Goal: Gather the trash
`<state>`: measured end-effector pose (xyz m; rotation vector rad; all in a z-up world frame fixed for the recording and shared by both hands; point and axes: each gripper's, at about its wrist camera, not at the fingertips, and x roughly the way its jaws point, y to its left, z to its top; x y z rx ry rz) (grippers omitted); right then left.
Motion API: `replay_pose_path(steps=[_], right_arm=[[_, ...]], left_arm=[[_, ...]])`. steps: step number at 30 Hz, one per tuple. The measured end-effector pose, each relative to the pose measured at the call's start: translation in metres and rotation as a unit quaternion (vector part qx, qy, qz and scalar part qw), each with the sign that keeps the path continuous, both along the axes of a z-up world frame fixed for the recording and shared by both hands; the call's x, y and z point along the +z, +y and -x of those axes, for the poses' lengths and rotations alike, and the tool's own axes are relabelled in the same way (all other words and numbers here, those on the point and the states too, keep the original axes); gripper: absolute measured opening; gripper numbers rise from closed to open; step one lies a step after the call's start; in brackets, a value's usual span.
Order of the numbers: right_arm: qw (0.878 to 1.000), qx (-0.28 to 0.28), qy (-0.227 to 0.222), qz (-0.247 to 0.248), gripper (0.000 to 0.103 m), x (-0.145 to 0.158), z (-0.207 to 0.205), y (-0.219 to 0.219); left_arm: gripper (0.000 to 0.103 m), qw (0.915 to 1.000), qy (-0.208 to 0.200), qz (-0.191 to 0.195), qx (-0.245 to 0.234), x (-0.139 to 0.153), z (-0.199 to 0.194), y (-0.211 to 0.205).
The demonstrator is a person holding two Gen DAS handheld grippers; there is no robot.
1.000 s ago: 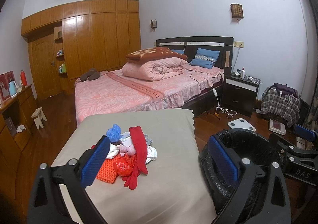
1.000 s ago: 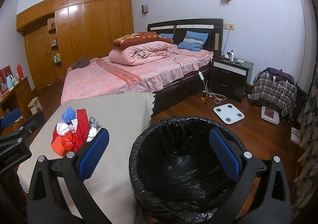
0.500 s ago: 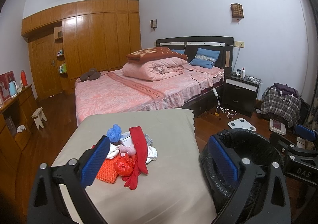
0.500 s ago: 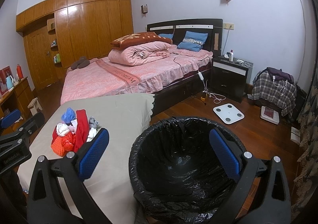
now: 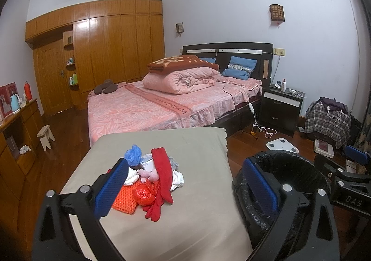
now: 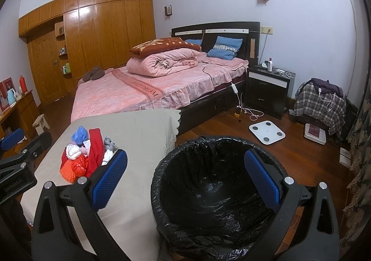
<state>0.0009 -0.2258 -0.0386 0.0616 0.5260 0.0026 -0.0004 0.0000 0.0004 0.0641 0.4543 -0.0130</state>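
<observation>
A pile of trash point(image 5: 151, 178) lies on a beige cloth-covered table point(image 5: 197, 214): a red glove, a red crumpled bag, an orange mesh piece, a blue puff, white scraps. It also shows in the right wrist view point(image 6: 87, 154). A bin with a black liner point(image 6: 215, 191) stands right of the table, also visible in the left wrist view point(image 5: 278, 175). My left gripper point(image 5: 185, 188) is open and empty, held above the table near the pile. My right gripper point(image 6: 185, 176) is open and empty above the bin.
A pink bed point(image 5: 162, 103) stands behind the table. A black nightstand point(image 5: 280, 108), a white scale point(image 5: 281, 145) and a plaid-covered stool point(image 5: 327, 119) are on the wood floor at right. A wooden dresser point(image 5: 16, 126) and small stool point(image 5: 46, 137) are at left.
</observation>
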Motion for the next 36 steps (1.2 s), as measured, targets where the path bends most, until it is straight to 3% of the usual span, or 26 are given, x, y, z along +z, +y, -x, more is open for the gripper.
replay_pose_path(steps=[20,25,26,36], right_arm=[[1.000,0.001,0.001,-0.003,0.098,-0.001,0.000,-0.003],[1.000,0.002,0.003,-0.003,0.098,-0.010,-0.009,0.009],[1.000,0.003,0.004,-0.003,0.098,-0.009,-0.010,0.011],[1.000,0.014,0.009,-0.006,0.098,-0.014,-0.026,0.028]], left_arm=[[0.097,1.0000,0.001,0.001,0.001,-0.001,0.000,0.004],[0.097,1.0000,0.003,0.002,0.004,-0.005,0.001,0.010],[0.097,1.0000,0.003,0.003,0.007,-0.018,-0.008,0.020],[0.097,0.9998,0.012,0.004,0.016,-0.021,-0.013,0.029]])
